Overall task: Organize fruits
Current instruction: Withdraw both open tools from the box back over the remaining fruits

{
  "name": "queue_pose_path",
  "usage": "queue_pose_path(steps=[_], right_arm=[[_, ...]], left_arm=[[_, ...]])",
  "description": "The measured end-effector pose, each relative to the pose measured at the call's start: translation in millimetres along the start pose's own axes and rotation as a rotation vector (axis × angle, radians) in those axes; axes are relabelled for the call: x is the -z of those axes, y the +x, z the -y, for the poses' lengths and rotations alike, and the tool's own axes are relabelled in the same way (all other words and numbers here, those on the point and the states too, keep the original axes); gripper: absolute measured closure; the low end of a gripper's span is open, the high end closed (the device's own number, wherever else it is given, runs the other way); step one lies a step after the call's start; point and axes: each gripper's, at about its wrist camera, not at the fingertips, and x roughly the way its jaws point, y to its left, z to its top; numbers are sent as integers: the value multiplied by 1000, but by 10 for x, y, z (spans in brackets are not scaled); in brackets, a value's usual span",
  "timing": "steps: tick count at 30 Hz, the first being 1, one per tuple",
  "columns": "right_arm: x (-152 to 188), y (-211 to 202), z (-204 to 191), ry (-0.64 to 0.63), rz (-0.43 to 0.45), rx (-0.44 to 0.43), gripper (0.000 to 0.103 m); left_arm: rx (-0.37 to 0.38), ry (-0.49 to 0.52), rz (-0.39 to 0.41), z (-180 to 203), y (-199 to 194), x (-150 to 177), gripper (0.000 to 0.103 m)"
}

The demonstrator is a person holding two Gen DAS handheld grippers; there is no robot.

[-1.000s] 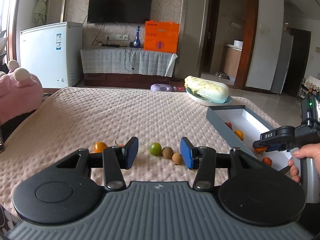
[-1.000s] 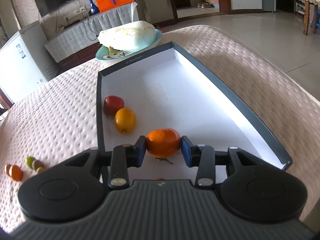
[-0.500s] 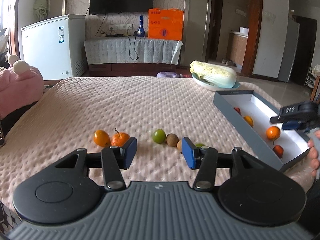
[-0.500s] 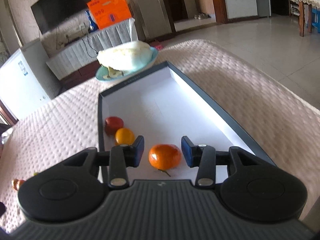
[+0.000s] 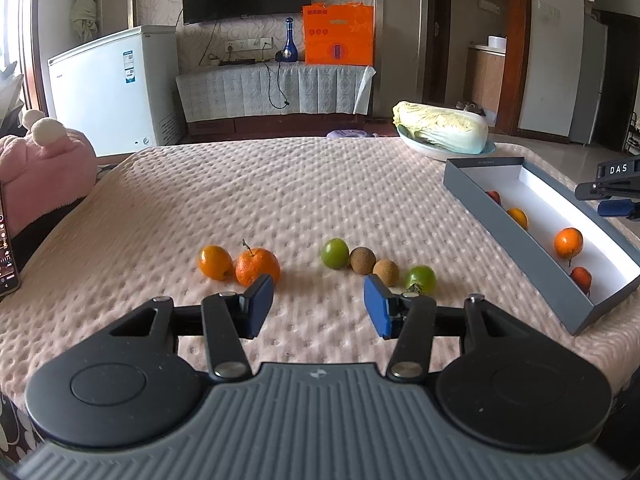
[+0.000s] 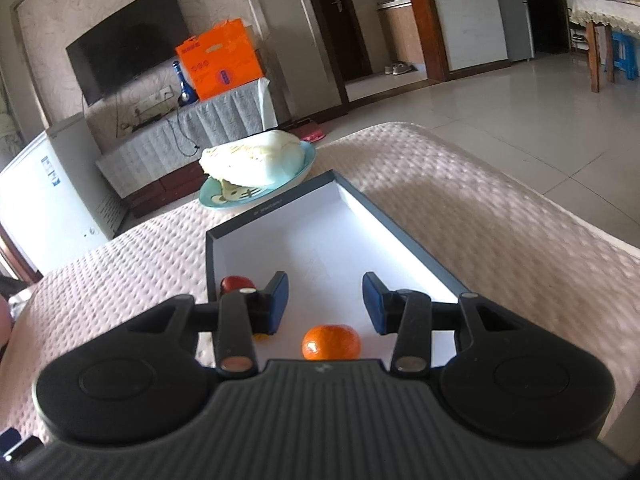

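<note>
Left gripper [image 5: 319, 307], seen along its own fingers: jaws parted, nothing between the blue pads, only bare pink bedspread [image 5: 280, 184] in the gap. Left pad [image 5: 259, 305] just in front of a stemmed mandarin [image 5: 257, 266], not pressing on it; right pad [image 5: 376, 307] just in front of a green fruit [image 5: 420, 279], likewise apart. Loose row on the spread beyond the tips, left to right: orange citrus [image 5: 215, 262] touching the stemmed mandarin, then a gap, then a second green fruit [image 5: 334, 253], two brown round fruits [image 5: 362, 261] [image 5: 385, 272], and the green fruit nearest the right pad.

Right gripper [image 6: 324, 303]: jaws parted, released, holding nothing; white floor of the grey box [image 6: 256, 216] visible between the pads. Tangerine [image 6: 331, 342] lying on the box floor below the gap, touched by neither pad. Red fruit [image 6: 234, 282] against the box's left wall, partly hidden behind the left finger.

Left wrist view, box at the right of the bed: four fruits inside, spaced along its length. Cabbage [image 5: 440, 127] on a plate [image 5: 420, 148] just beyond the box's far end.
</note>
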Motion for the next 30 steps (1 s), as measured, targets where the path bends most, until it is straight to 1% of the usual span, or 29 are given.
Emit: queue_pose_path(steps=[4,11,16,18,21,23,27,30], right_arm=[[1,-28,27,8,9,6,59],[9,-111,-46,0,42,-9,59],[29,-167,-166,-15,68,-48,59],[56,-188,-240,-29,73,-76,58],[126,-196,-401,-77,52,-139,58],[186,-197,-548,-129,27,-194,58],[346,-212,-899,-273,-17,-310,58],[462,-188,-1110,-346,-74,-391,59]], left_arm=[[3,3,4,18,-5,-4,47],[7,0,6,17,-21,-5,47],[4,3,6,18,-27,-4,46],[1,4,6,13,-28,-4,46],[-6,10,3,15,-20,6,46],[-12,16,-1,19,-13,16,46],[-18,23,5,-2,-32,25,46],[-27,20,7,-56,-49,32,46]])
